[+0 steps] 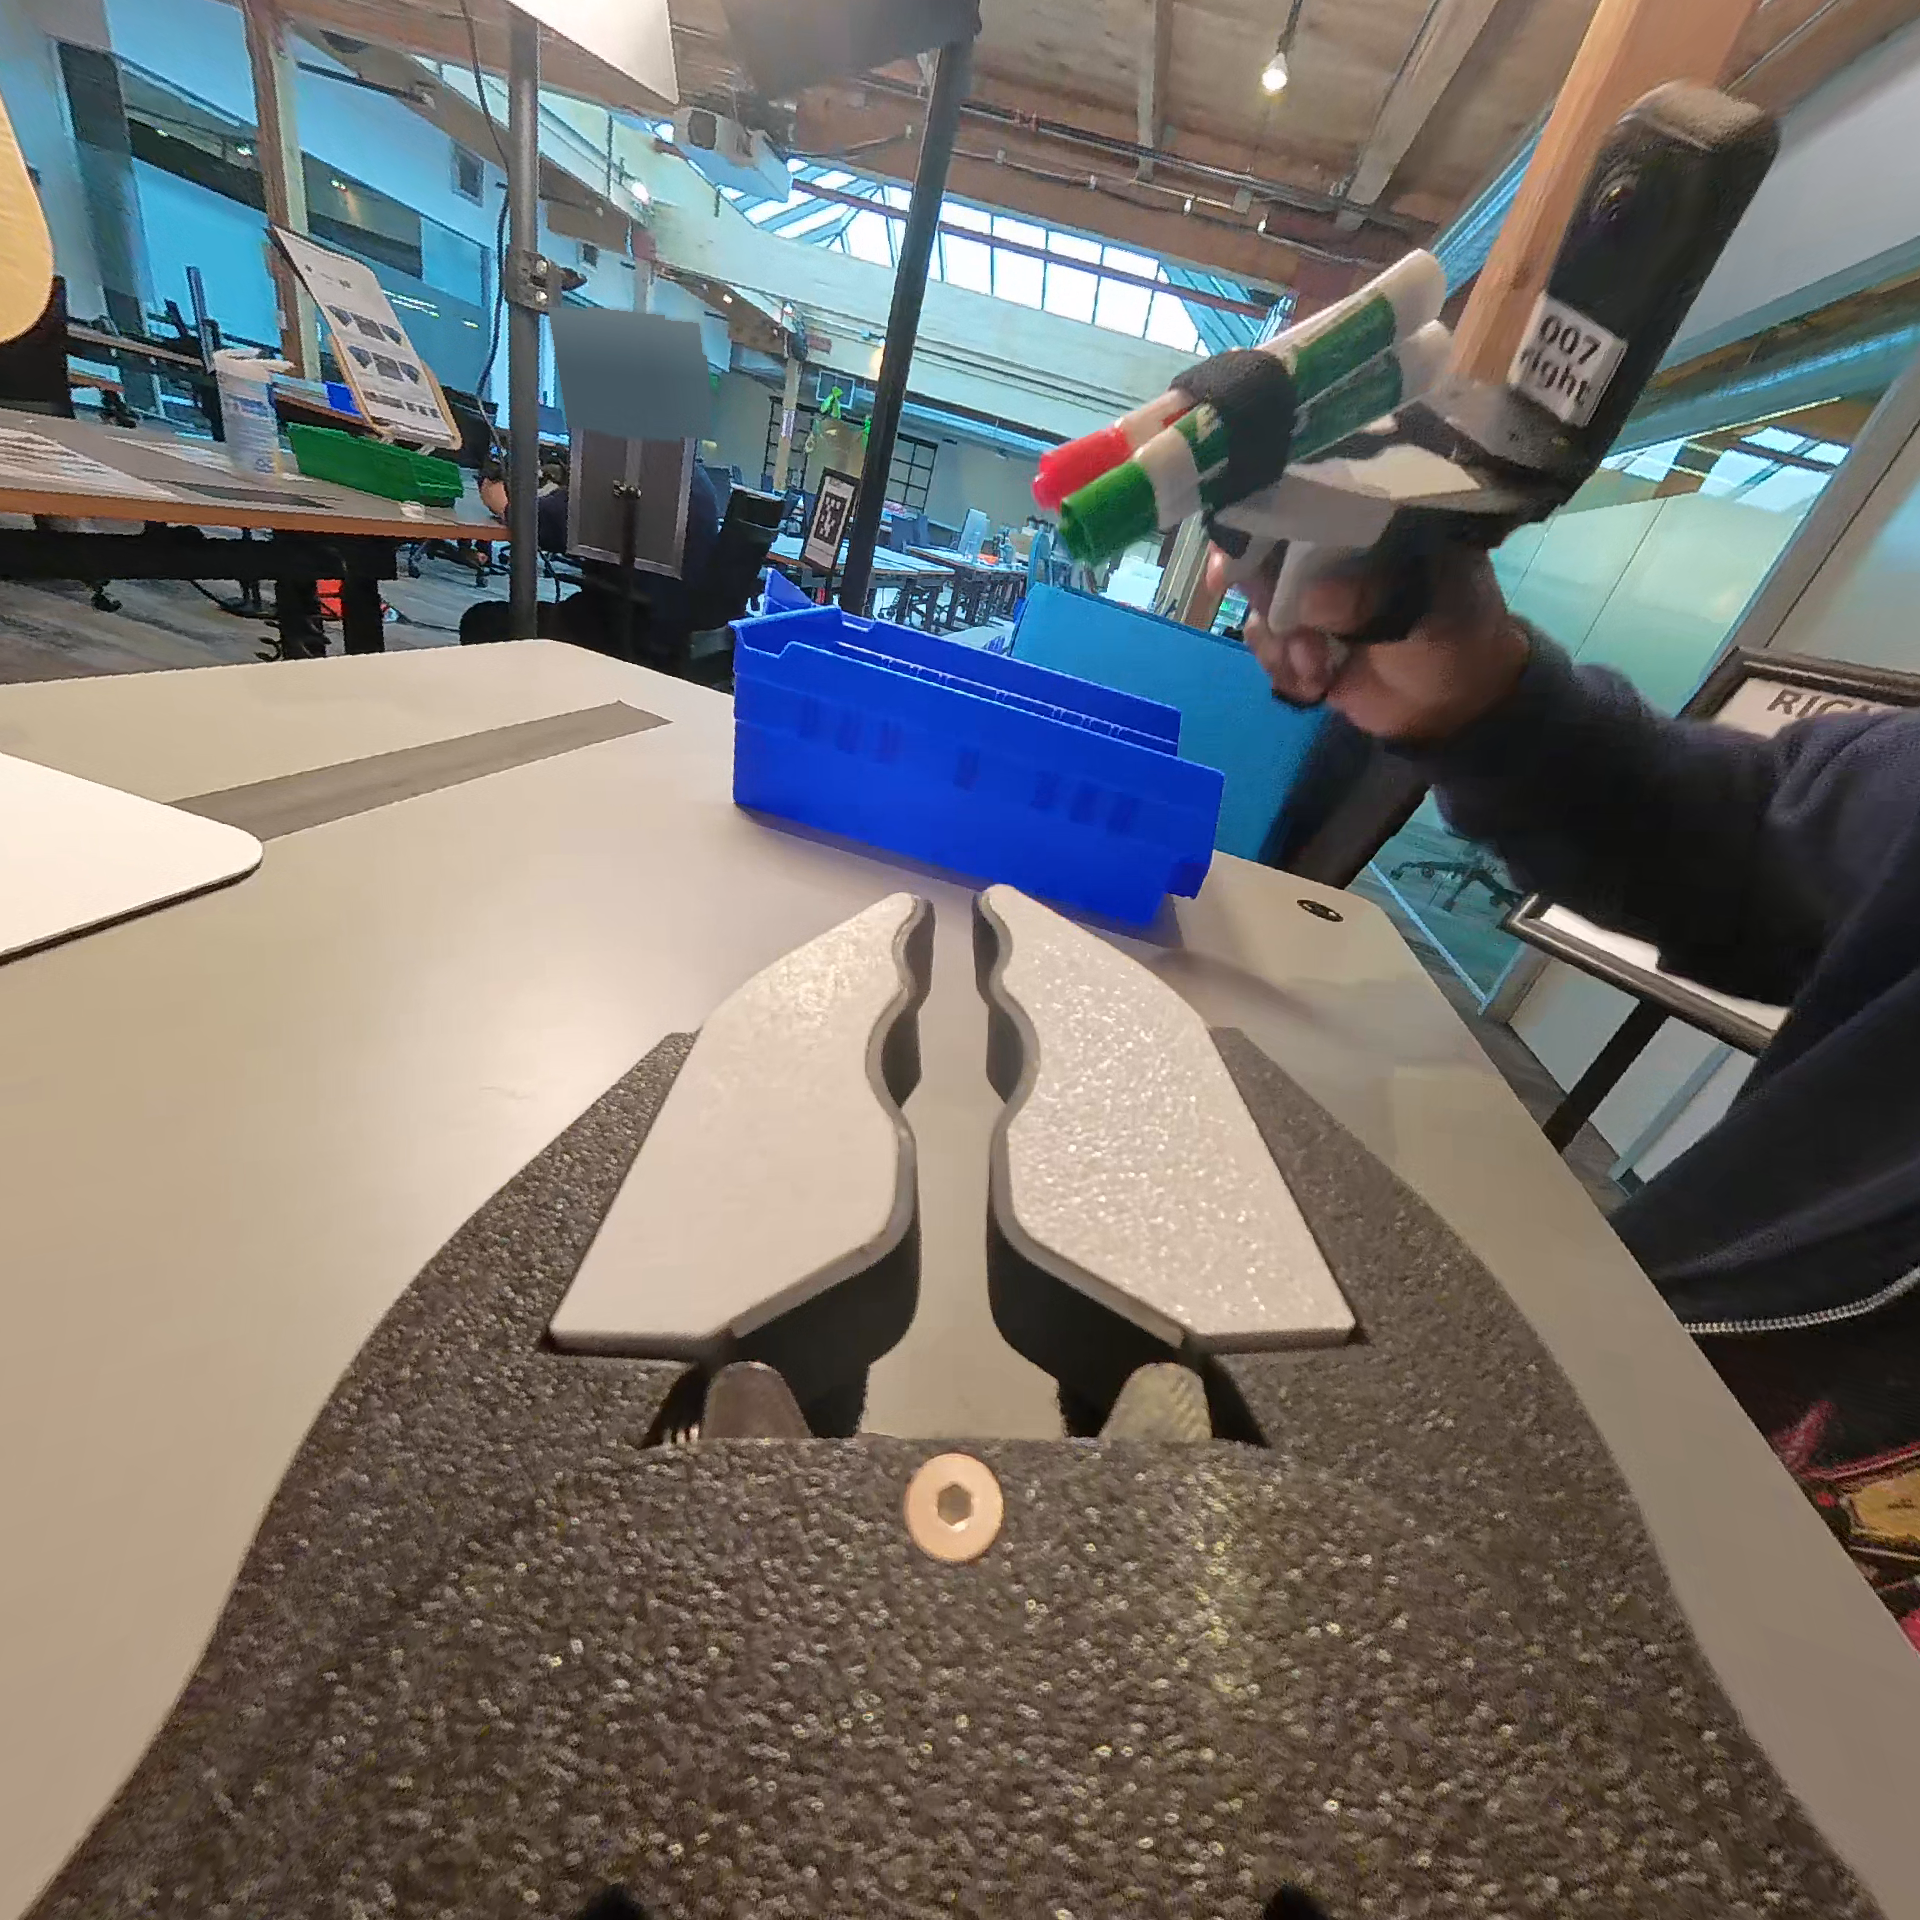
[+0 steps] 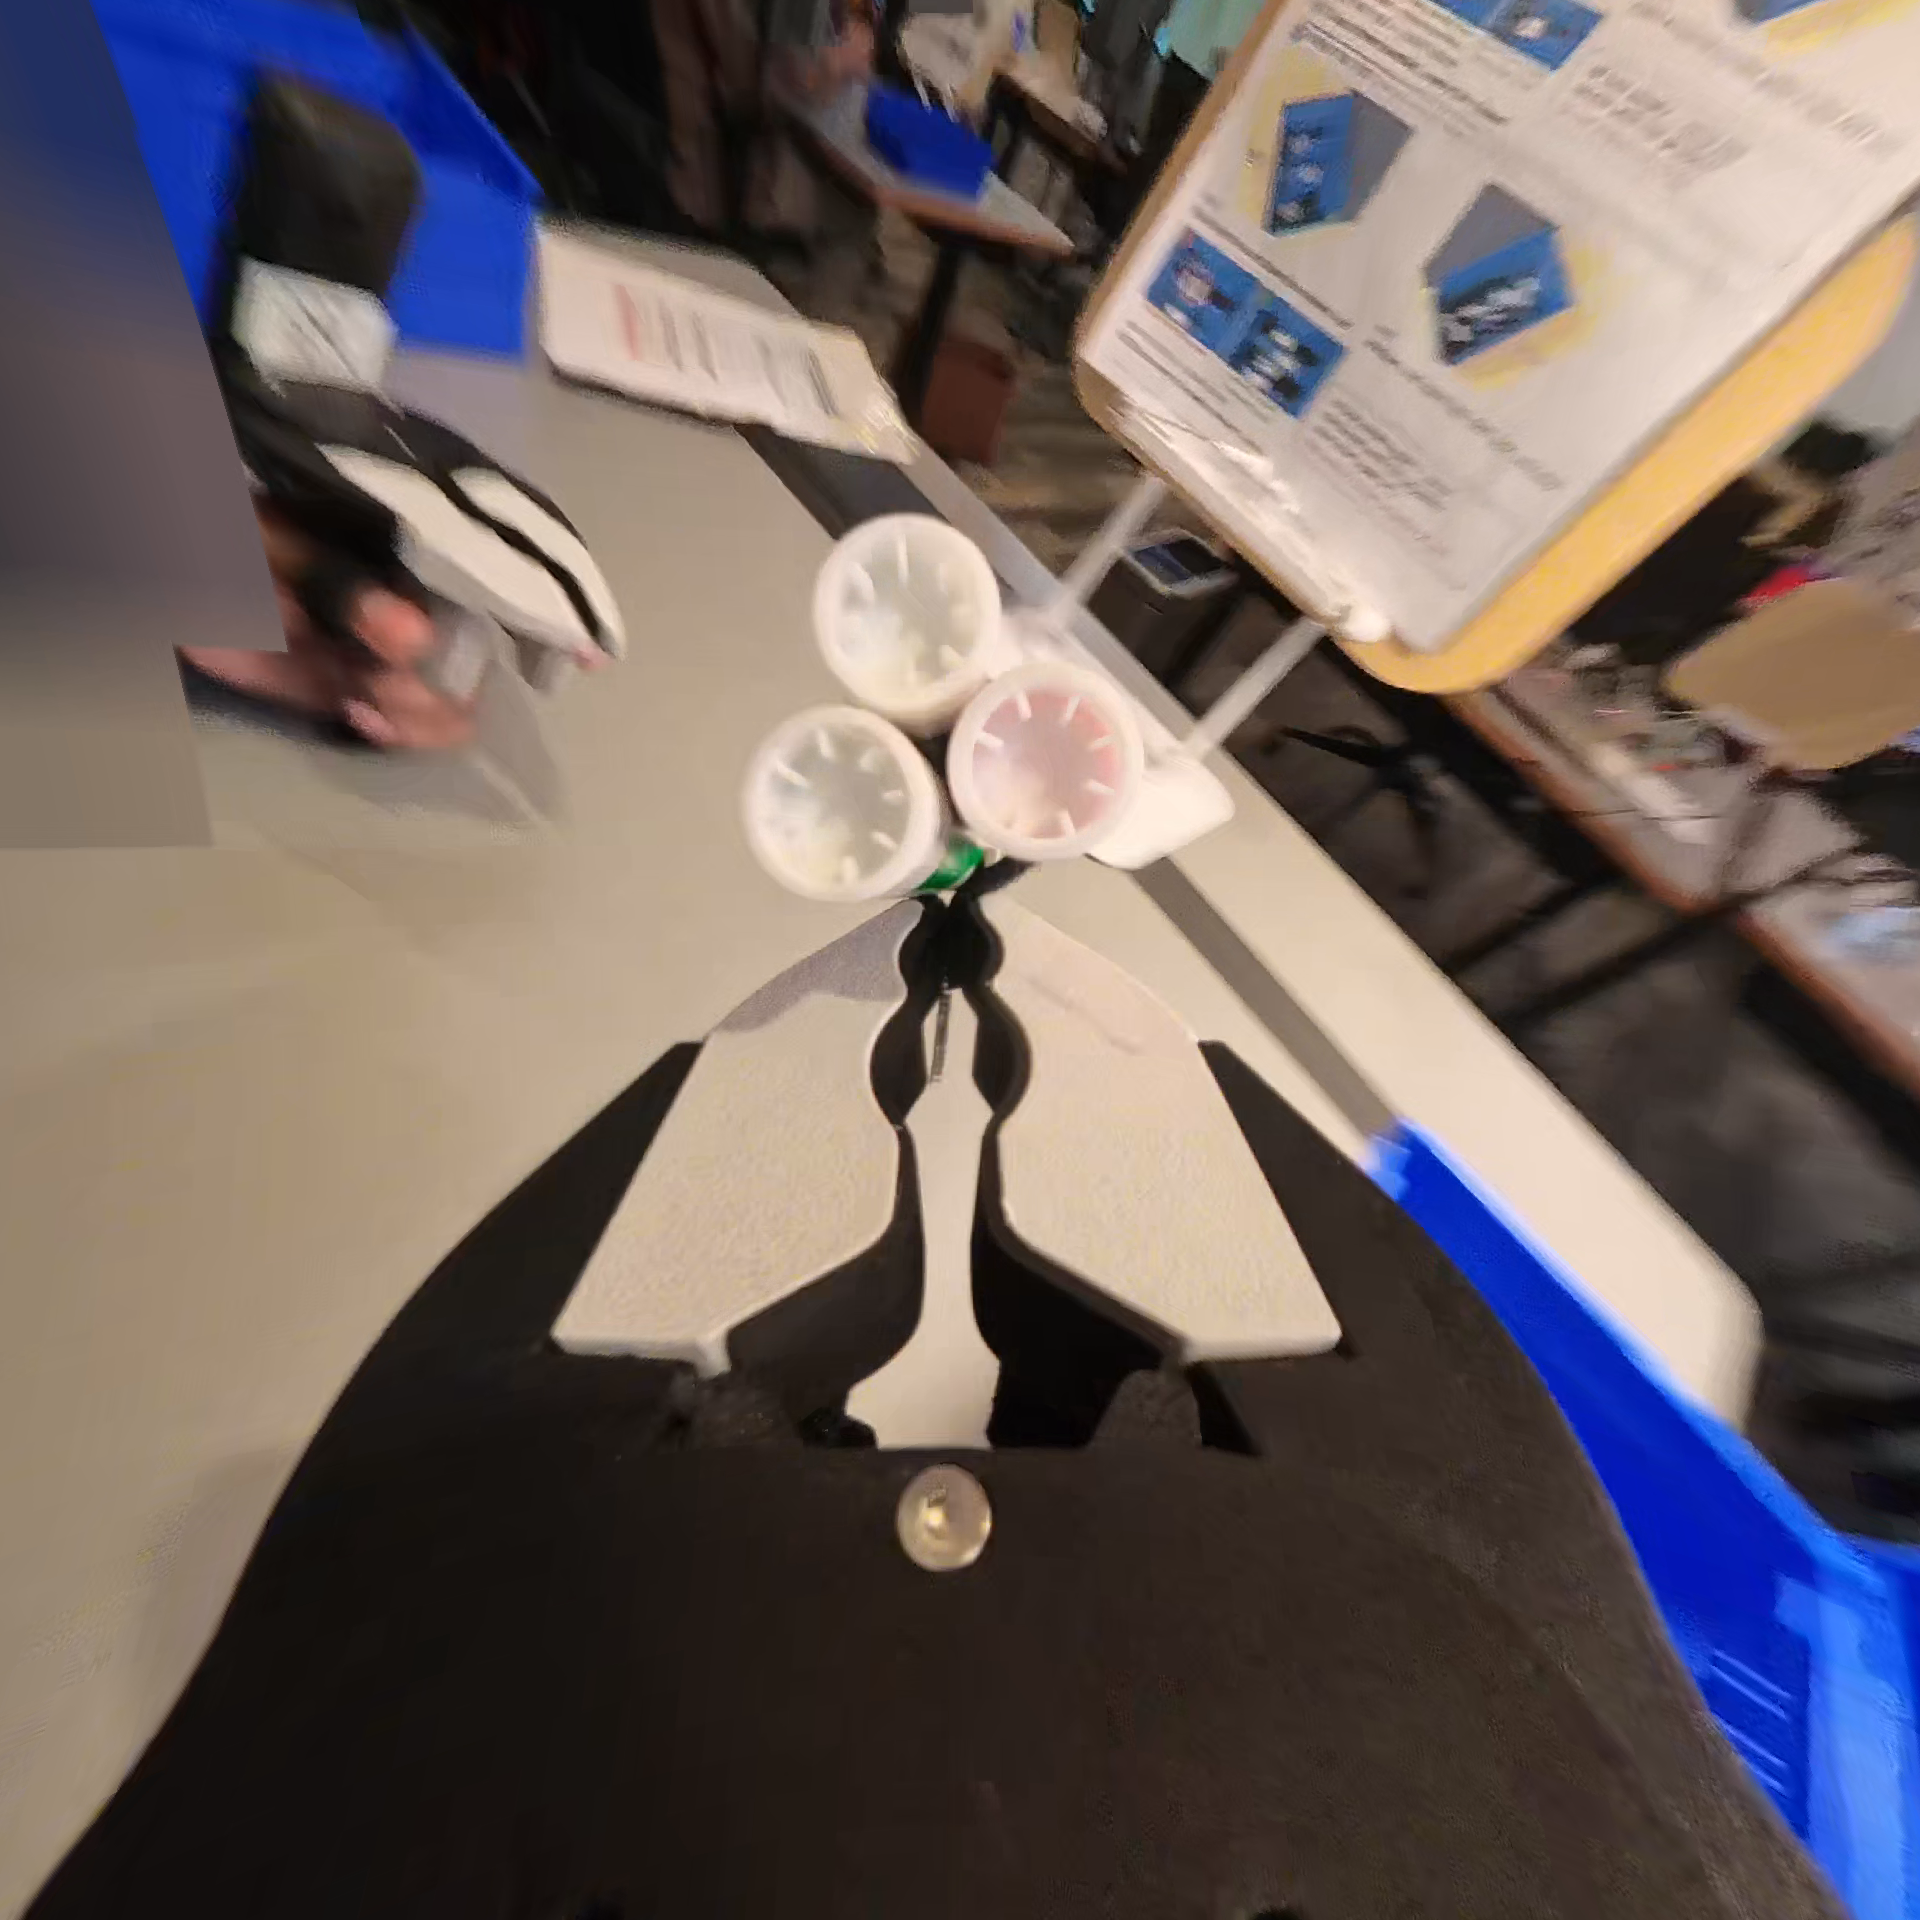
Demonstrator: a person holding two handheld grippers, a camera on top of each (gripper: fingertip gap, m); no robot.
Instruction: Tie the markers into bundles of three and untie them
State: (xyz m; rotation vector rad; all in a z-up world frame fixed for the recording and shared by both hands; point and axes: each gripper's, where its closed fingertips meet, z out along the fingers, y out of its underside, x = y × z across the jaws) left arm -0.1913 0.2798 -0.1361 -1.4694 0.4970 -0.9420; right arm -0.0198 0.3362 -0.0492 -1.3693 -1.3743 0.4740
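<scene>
1. White-barrelled markers, three of them, formed a bundle (image 1: pixel 1236 436) bound by a black band (image 1: pixel 1242 416) and held up in the air, well above the table.
2. In the left wrist view the bundle's long axis ran on a slant: its capped ends, one red and two green, pointed down toward the table and the left of that picture, while the flat white ends rose toward the upper right.
3. In the right wrist view the same bundle (image 2: pixel 935 727) was seen end-on, three round white ends clustered just past the fingertips.
4. The right gripper (image 2: pixel 951 914) had its jaws pressed nearly together, pinching the black band at the bundle; this view was blurred.
5. The left gripper (image 1: pixel 953 914) lay low over the table with its jaws drawn close, only a narrow slit between them and nothing in it.
6. The grey table (image 1: pixel 416 1039) was smooth, with a darker strip across it and a white board (image 1: pixel 94 852) at its left side.
7. A blue bin (image 1: pixel 966 800) sat near the far edge, just beyond the left gripper's tips and below the bundle.
8. Around lay an open workshop with wooden beams, skylights and other benches.
9. An instruction sheet on a stand (image 2: pixel 1507 291) stood beyond the bundle; the table's right edge ran close to the person's dark sleeve (image 1: pixel 1714 831).
</scene>
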